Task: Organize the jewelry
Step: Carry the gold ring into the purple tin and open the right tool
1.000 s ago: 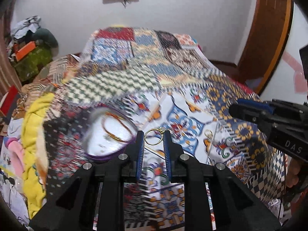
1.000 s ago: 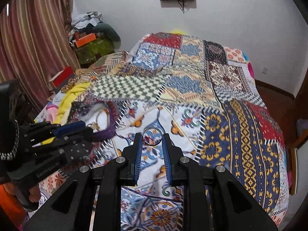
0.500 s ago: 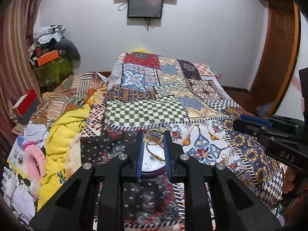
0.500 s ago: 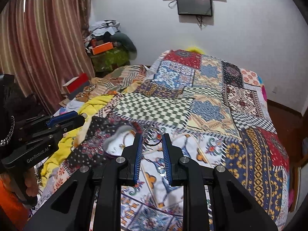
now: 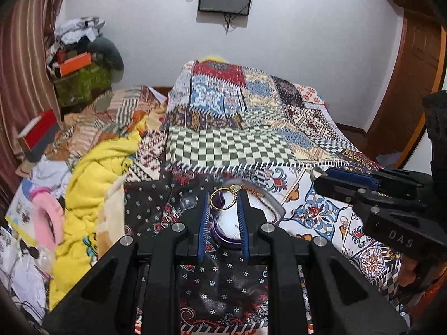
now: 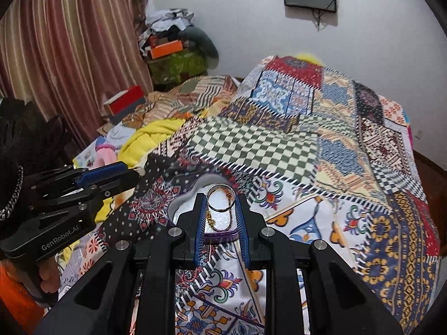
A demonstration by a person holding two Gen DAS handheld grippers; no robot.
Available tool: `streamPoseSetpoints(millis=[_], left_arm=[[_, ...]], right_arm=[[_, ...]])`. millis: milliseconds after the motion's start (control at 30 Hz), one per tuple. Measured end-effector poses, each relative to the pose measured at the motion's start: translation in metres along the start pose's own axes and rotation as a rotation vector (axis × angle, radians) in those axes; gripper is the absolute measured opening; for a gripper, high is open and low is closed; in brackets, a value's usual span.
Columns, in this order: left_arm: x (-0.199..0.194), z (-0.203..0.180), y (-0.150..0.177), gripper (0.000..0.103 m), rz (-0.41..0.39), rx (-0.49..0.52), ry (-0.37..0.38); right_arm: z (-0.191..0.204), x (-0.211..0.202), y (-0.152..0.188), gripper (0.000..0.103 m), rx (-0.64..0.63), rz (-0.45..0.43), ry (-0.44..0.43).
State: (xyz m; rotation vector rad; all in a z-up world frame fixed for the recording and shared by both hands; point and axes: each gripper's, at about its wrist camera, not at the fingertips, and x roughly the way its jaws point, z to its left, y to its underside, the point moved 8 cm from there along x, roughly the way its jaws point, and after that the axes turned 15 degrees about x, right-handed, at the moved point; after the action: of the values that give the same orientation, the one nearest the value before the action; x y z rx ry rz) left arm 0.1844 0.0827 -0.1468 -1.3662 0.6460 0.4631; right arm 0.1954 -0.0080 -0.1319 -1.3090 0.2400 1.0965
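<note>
Left claw (image 5: 222, 205) clamped on gold ring (image 5: 222, 198), held upright betw. pads, hovering above open purple jewelry box (image 5: 276, 209), prob. so it drops straight in. Right claw (image 6: 220, 206) pinches silver ring (image 6: 220, 197) likewise, over same box w/ gold chain (image 6: 212, 219) lying inside. Box sits on patchwork bedspread (image 6: 279, 145), both claws near it, ready to release.

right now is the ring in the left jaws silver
No, the ring pinched at the tips of the left gripper is gold with a small pale stone, hanging over the purple-rimmed jewelry box.
</note>
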Motion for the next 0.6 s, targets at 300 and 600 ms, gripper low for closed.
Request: streamPoseSetpoints(millis=[300, 600], left_arm=[[0.038, -0.003, 0.017, 0.018, 0.061, -0.012, 0.051], [0.051, 0.004, 0.018, 0.018, 0.067, -0.011, 0.055]], right_arm=[[-0.006, 0.037, 0.013, 0.019, 0.005, 0.093, -0.001], [-0.004, 0.061, 0.019, 0.019, -0.003, 0.15, -0.01]])
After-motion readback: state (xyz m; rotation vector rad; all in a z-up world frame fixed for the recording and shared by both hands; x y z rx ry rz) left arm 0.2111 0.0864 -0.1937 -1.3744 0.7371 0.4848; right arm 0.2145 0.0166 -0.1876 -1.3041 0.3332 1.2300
